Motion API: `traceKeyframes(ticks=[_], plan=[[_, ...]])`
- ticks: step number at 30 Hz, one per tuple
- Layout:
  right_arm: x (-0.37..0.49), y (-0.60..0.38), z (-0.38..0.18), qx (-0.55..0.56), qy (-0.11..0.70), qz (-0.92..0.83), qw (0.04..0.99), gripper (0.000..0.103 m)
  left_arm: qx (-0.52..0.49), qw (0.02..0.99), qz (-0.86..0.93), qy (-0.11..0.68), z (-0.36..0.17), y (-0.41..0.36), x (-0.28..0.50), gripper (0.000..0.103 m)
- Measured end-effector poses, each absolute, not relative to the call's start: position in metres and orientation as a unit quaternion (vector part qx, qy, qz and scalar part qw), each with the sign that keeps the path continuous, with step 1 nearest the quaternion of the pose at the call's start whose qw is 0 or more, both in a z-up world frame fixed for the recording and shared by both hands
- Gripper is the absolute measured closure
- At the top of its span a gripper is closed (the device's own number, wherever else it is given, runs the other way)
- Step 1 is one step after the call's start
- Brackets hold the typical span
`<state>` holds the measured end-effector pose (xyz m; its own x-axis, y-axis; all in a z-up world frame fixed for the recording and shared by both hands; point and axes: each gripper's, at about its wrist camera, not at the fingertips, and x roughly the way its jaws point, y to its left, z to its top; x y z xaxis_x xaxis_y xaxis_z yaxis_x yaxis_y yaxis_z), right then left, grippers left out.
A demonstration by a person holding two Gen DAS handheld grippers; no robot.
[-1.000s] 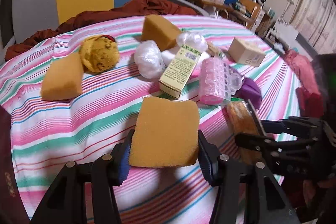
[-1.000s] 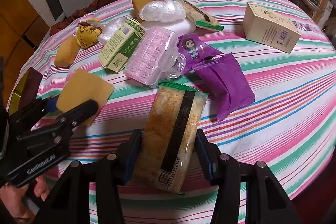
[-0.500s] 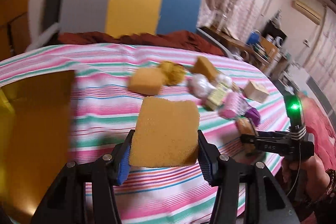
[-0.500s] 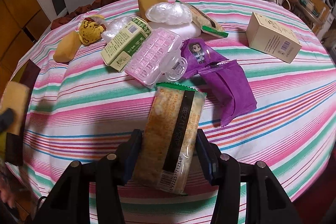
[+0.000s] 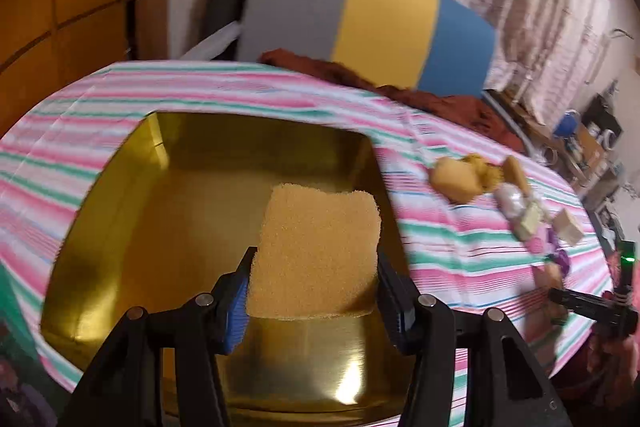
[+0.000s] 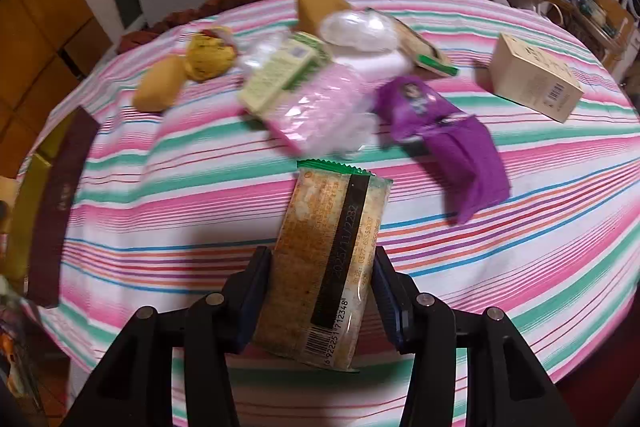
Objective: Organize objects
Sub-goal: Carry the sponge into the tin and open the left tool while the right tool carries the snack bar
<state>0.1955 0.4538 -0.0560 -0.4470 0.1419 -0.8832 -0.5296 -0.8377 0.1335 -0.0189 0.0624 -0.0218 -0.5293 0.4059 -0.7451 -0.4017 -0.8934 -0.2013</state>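
Note:
My left gripper [image 5: 312, 291] is shut on a flat orange-yellow sponge [image 5: 316, 251] and holds it over the open gold box [image 5: 168, 227] at the table's left end. My right gripper [image 6: 320, 291] is shut on a clear snack packet [image 6: 328, 263] with a green top edge and black stripe, held above the striped tablecloth [image 6: 520, 227]. The right gripper also shows far right in the left wrist view [image 5: 588, 303]. The gold box's edge shows at far left in the right wrist view [image 6: 28, 195].
On the cloth lie a pink plastic case [image 6: 320, 107], green-white carton [image 6: 280, 75], purple wrappers [image 6: 444, 131], tan box [image 6: 532, 79], white bags [image 6: 356, 27], another sponge [image 6: 160, 87], a yellow toy [image 6: 208, 55]. A dark red lid [image 6: 60, 203] lies left. A chair [image 5: 360, 31] stands behind.
My left gripper has swung left with the sponge, from the item pile to above the gold box. My right gripper has lifted slightly with the snack packet.

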Motion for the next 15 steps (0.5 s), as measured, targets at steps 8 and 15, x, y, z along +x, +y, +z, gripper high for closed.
traceKeyframes(ticks=[8, 15], plan=[[0.172, 0.398, -0.034, -0.469, 0.197, 0.849, 0.142, 0.053, -0.460, 0.168, 0.872, 0.006, -0.054, 0.015, -0.046, 0.048], [0.145, 0.331, -0.004, -0.454, 0.175, 0.872, 0.055, 0.053, -0.469, 0.144, 0.871, 0.002, -0.068, -0.005, -0.051, 0.048]])
